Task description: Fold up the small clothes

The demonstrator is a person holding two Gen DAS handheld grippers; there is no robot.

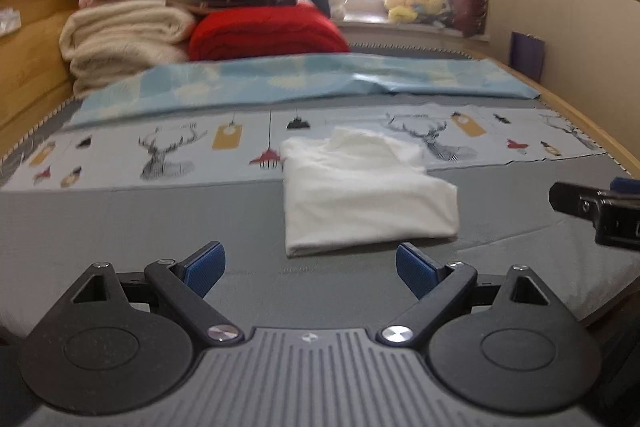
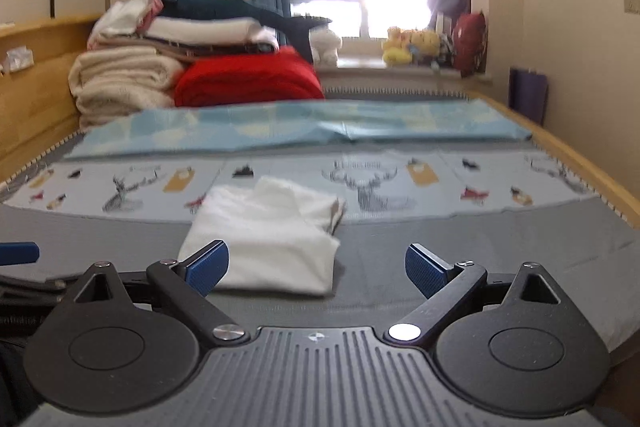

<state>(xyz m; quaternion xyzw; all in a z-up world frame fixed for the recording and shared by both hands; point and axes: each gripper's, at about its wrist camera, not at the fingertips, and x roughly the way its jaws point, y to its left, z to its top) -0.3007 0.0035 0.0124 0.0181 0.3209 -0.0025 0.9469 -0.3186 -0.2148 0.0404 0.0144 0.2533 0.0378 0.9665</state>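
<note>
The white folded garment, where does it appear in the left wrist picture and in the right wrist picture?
Left wrist view: white folded garment lies right of centre, beyond the open left gripper.
Right wrist view: it lies left of centre, partly behind the open right gripper's left finger.
Shared landmark: red folded blanket behind.

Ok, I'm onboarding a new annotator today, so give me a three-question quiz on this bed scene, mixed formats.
1. True or false: the left gripper is clamped on the white garment.
2. The red blanket lies where? A) windowsill B) beside the cream blankets C) on the garment
3. Fill in: both grippers, including the right gripper, have their jaws ____.

Key: 1 false; 2 B; 3 open.
</note>
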